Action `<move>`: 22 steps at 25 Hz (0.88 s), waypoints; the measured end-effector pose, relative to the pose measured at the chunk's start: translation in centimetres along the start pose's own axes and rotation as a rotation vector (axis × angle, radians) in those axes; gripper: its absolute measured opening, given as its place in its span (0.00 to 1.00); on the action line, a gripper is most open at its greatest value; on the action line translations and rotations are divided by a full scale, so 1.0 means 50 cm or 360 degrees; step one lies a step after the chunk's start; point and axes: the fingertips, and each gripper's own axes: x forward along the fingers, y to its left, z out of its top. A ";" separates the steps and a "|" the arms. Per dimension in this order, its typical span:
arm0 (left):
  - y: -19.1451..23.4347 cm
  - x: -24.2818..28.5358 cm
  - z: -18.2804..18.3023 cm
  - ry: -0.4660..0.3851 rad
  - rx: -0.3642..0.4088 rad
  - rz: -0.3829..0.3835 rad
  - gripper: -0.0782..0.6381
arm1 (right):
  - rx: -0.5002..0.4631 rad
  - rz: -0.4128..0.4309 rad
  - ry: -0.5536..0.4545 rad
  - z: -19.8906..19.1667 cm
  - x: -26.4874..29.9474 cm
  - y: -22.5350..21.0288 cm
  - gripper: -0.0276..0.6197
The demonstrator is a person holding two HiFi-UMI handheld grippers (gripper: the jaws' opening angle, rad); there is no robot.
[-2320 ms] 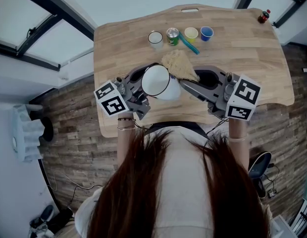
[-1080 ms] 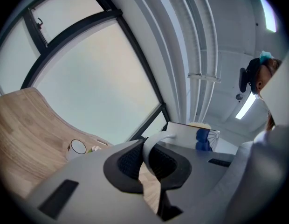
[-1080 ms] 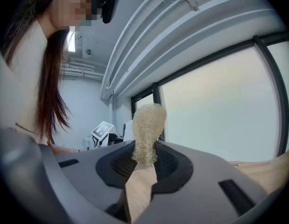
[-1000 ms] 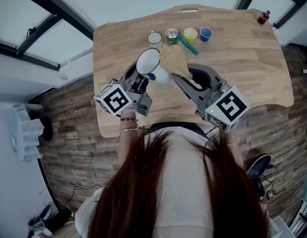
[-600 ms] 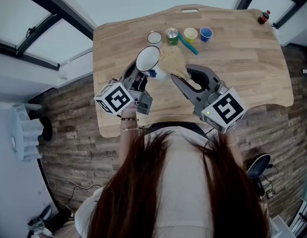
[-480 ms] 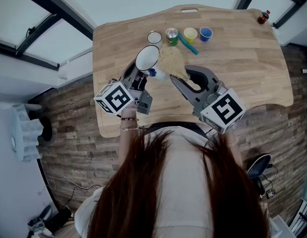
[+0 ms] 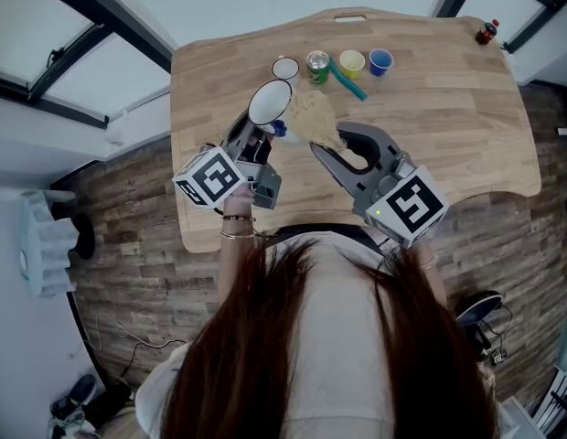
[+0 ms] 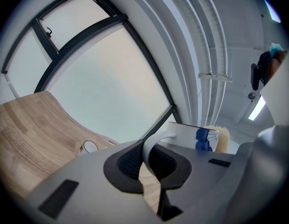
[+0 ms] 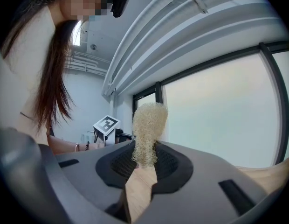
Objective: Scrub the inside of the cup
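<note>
In the head view a white cup (image 7: pixel 268 104) with a blue mark on its side is held above the wooden table (image 7: pixel 448 108), its mouth turned up. My left gripper (image 7: pixel 259 137) is shut on the cup's handle (image 8: pixel 155 146), which sits between the dark pads in the left gripper view. A beige loofah scrubber (image 7: pixel 312 113) rests against the cup's right side, outside the mouth. My right gripper (image 7: pixel 326 150) is shut on the scrubber's lower end. In the right gripper view the scrubber (image 9: pixel 147 127) sticks up from between the jaws.
Along the table's far edge stand a small white cup (image 7: pixel 285 69), a green can (image 7: pixel 318 65), a yellow cup (image 7: pixel 353 61) and a blue cup (image 7: pixel 381 60), with a teal stick (image 7: pixel 349 85) beside them. A small dark bottle (image 7: pixel 486 30) sits at the far right corner.
Both grippers have moved farther out over the table, to the left. The cup has turned from lying sideways to mouth up. The scrubber has stayed beside its rim.
</note>
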 end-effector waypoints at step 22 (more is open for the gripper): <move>-0.003 0.012 0.001 0.0022 0.0044 0.0051 0.15 | -0.0118 0.0061 0.0076 -0.016 0.040 0.036 0.19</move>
